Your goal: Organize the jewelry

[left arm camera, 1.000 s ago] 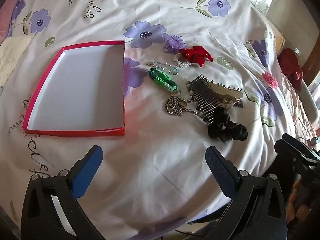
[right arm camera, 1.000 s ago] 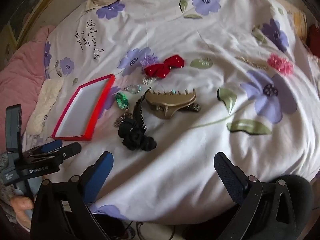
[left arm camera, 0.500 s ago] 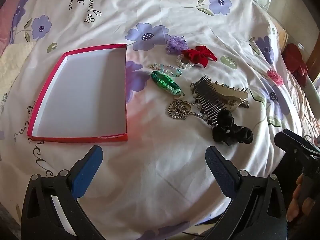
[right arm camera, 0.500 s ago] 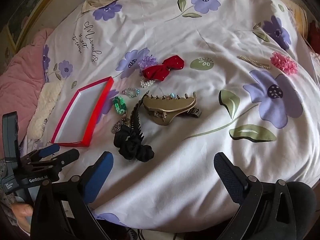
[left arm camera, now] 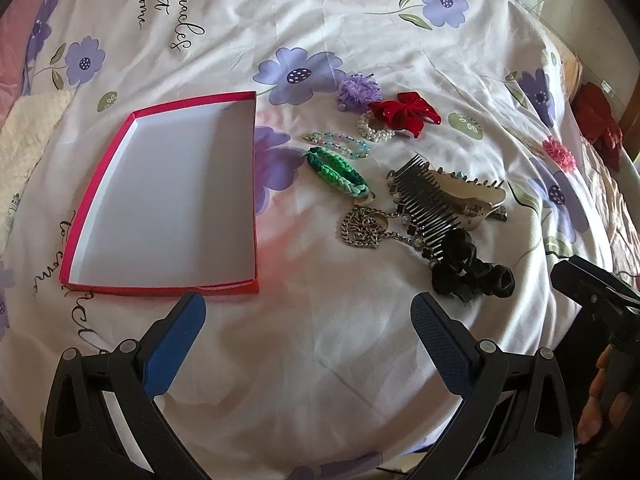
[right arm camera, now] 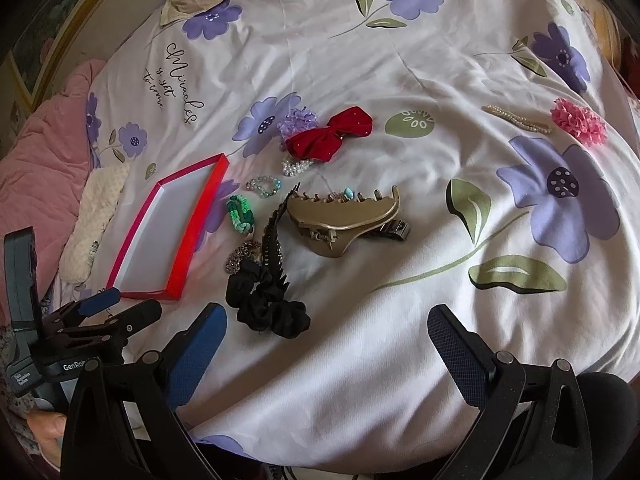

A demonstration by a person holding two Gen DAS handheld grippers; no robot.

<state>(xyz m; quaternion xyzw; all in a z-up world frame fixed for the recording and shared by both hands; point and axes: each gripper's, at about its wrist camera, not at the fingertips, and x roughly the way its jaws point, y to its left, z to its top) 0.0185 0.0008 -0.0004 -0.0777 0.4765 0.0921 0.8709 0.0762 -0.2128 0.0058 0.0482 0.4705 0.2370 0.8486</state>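
Observation:
An empty red-rimmed box [left arm camera: 256, 184] [right arm camera: 192, 228] lies on the flowered bedspread. To its right lie a green braided bracelet [left arm camera: 336, 170] [right arm camera: 241, 214], a bead bracelet [left arm camera: 340, 143], a pearl bracelet [left arm camera: 374, 131], a red bow [left arm camera: 404, 112] [right arm camera: 330, 136], a purple flower [left arm camera: 358, 88], a metal chain [left arm camera: 362, 228], a black comb [left arm camera: 424, 200], a gold claw clip [right arm camera: 344, 220] and a black scrunchie [left arm camera: 472, 274] [right arm camera: 266, 304]. My left gripper [left arm camera: 308, 328] [right arm camera: 120, 304] stands open near the box's front corner. My right gripper [right arm camera: 328, 340] is open just in front of the scrunchie.
A pearl strand [right arm camera: 516, 120] and a pink flower [right arm camera: 578, 120] lie far right on the bedspread. A pink blanket [right arm camera: 44, 140] and a cream cloth [right arm camera: 96, 216] sit left of the box. A person's hand [left arm camera: 600, 396] holds the right gripper at the bed's edge.
Both grippers have moved forward over the bed toward the jewelry, so the box and items sit lower and closer in view. Both stay open.

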